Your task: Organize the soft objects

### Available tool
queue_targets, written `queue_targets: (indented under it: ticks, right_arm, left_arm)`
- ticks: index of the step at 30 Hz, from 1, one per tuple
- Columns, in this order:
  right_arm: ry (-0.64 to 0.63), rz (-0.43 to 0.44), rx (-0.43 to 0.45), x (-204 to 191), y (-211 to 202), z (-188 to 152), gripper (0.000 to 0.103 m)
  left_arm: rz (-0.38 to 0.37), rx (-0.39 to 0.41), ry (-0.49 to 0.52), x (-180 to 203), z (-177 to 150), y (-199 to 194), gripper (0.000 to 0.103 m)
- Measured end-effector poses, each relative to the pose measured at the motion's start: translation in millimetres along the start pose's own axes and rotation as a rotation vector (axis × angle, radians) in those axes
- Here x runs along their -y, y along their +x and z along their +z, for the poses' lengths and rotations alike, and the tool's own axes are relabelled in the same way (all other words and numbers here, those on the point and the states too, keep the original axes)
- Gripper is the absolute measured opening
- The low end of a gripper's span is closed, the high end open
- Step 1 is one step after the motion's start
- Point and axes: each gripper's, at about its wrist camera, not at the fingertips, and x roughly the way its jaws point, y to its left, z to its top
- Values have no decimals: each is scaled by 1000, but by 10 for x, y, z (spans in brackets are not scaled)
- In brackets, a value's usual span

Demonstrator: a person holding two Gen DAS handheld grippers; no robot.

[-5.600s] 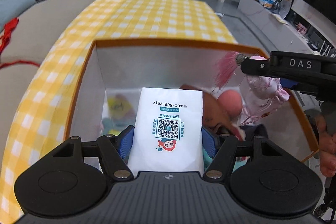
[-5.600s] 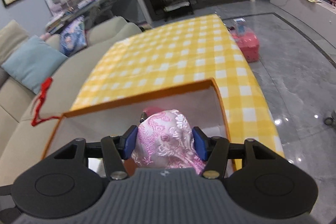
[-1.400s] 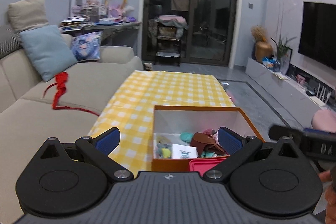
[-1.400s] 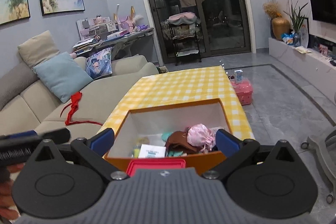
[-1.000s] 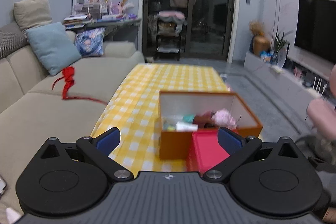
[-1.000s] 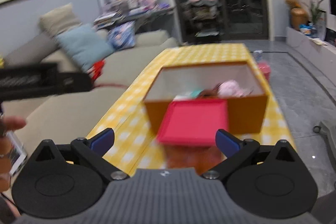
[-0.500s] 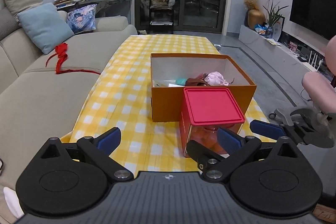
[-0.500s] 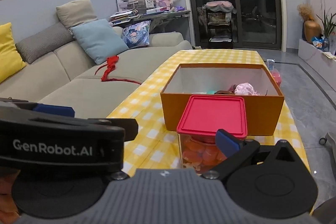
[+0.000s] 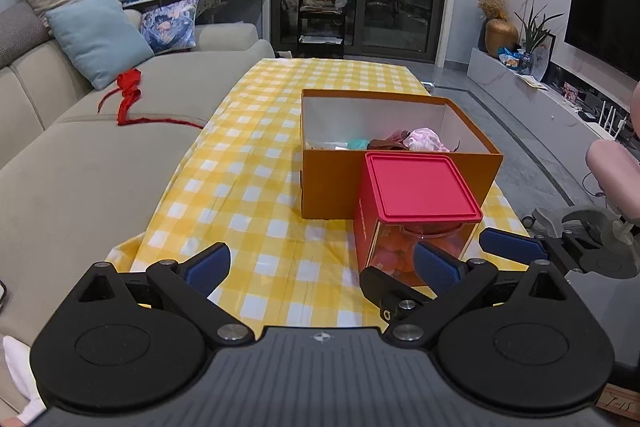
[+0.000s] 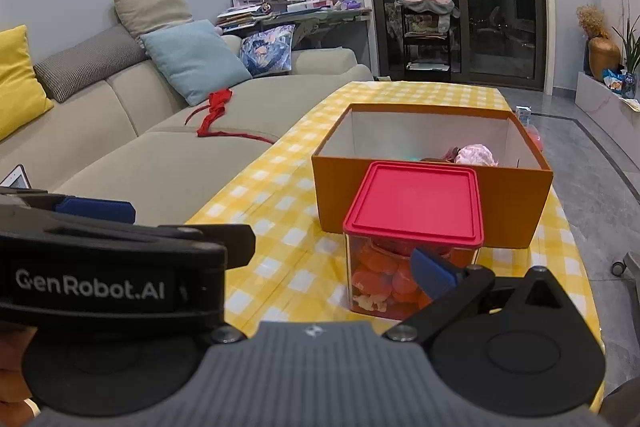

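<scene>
Both hand-held grippers have drawn back from the open orange cardboard box [image 9: 400, 163] and now hang empty over the near edge of the desk [image 9: 256, 163] with its yellow-and-white checked cloth. Seconds ago the left one held a white packet and the right one a pink embroidered fabric pouch over the box. Now the pouch [image 9: 426, 140] lies inside against the right wall, beside a brown soft item [image 9: 386, 143] and a teal one [image 9: 357, 143]. The packet cannot be made out from this low angle. With both loads delivered and nothing loose showing on the cloth, the sorting looks close to done, if not complete.

A clear square container with a red lid [image 9: 416, 195], filled with orange-pink pieces, stands just in front of the box near the desk's front right corner, its lid on.

The left hand-held gripper [image 9: 320, 263] is level and aimed down the length of the desk, its blue-padded jaws spread wide with nothing between them. The right hand-held gripper [image 9: 508, 247] sits just to its right, low beside the container, also spread and empty. In the right wrist view the left tool's body crosses the lower left and covers one of the right tool's fingers.
</scene>
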Motion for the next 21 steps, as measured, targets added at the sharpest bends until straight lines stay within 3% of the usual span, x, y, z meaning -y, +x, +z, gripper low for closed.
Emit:
queue_targets:
  ticks: [21]
  right_arm:
    - [-2,-5,-27,-8,31,2,100]
  left_arm:
    - [-4,-14,-14,-49,-5,24,103]
